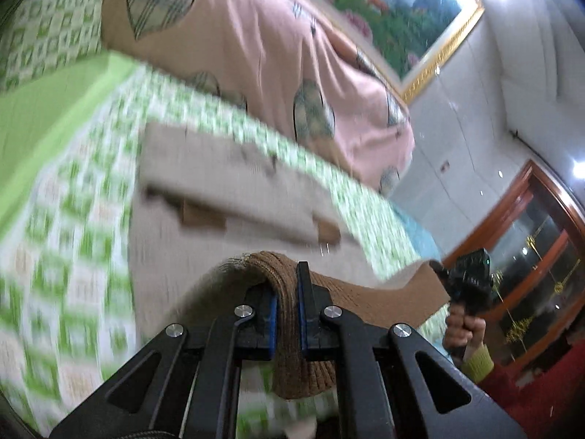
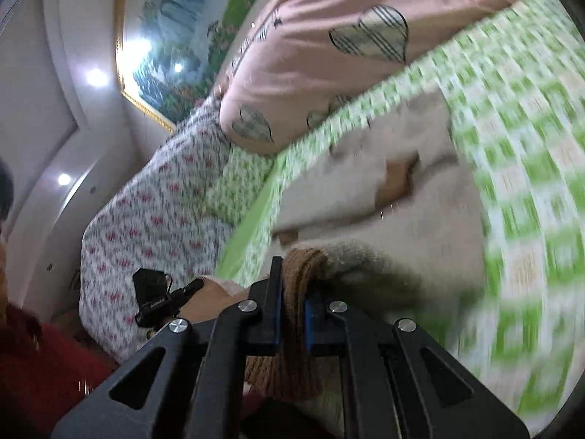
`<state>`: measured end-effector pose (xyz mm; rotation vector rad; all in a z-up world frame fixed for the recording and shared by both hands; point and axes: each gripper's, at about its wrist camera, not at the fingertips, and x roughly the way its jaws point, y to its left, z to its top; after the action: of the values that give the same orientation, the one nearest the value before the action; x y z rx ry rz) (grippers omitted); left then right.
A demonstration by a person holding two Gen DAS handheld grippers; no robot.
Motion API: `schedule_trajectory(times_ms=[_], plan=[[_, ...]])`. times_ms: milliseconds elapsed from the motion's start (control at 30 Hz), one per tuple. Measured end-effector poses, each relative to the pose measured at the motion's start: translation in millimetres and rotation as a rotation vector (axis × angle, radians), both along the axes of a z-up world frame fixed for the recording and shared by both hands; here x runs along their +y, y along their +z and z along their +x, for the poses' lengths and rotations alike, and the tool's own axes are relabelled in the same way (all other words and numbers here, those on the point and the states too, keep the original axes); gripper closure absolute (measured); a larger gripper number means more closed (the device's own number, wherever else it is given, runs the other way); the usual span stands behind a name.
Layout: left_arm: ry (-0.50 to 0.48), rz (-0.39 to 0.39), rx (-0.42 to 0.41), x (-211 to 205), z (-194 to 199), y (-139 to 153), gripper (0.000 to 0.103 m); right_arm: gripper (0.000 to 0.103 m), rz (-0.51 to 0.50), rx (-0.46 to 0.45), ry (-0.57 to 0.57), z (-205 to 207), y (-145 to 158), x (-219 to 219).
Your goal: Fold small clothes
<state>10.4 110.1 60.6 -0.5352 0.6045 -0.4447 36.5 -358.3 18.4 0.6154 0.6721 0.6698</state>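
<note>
A small beige garment point(image 1: 234, 190) with a brown ribbed hem lies on the green-and-white checked bedspread point(image 1: 76, 226); its sleeves look folded across it. My left gripper point(image 1: 287, 292) is shut on the brown ribbed hem point(image 1: 292, 366) at one corner. My right gripper point(image 2: 292, 292) is shut on the ribbed hem point(image 2: 289, 369) at the other corner; the garment point(image 2: 402, 197) spreads beyond it. The hem stretches between both grippers, lifted off the bed. The right gripper also shows in the left wrist view point(image 1: 468, 281), and the left gripper in the right wrist view point(image 2: 161, 300).
A pink quilt with plaid hearts point(image 1: 256, 58) lies behind the garment. A floral pillow point(image 2: 153, 226) sits at the bed's end. A framed painting point(image 1: 402, 11) hangs on the wall. A wooden cabinet point(image 1: 541, 256) stands beside the bed.
</note>
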Motion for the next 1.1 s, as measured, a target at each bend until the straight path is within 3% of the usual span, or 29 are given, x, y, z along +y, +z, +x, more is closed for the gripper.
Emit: schedule_trajectory(times_ms=[167,433,733,800,833,900,933,1000,1100], plan=[[0.065,0.025,-0.030,13.1,82.1,7.2,0.096,0.093,-0.004,-0.007,-0.068,88.9,9.3,9.9],[0.130,0.032,0.034,37.9,182.5,-16.6,0.096,0.093,-0.029,0.065,-0.122,189.4,-7.2,16.7],[0.170,0.090,0.163,46.7,264.4,-60.5,0.095,0.090,-0.066,0.205,-0.179,272.1,-63.8,9.7],[0.177,0.095,0.217,47.6,275.3,-75.2,0.094,0.086,-0.067,0.263,-0.182,283.9,-80.5,8.5],[0.179,0.092,0.243,48.7,278.1,-81.6,0.091,0.079,-0.063,0.289,-0.180,286.9,-86.1,7.2],[0.182,0.067,0.293,51.6,275.7,-91.0,0.085,0.074,-0.048,0.297,-0.183,284.2,-89.4,3.8],[0.189,0.057,0.296,50.8,267.5,-89.9,0.074,0.072,-0.053,0.281,-0.193,278.9,-85.5,1.7],[0.187,0.029,0.270,42.4,242.2,-83.6,0.060,0.054,-0.103,0.229,-0.233,261.0,-69.8,-1.1],[0.093,0.027,0.242,9.0,212.4,-76.3,0.059,0.047,-0.176,0.092,-0.222,226.9,-43.0,10.3]])
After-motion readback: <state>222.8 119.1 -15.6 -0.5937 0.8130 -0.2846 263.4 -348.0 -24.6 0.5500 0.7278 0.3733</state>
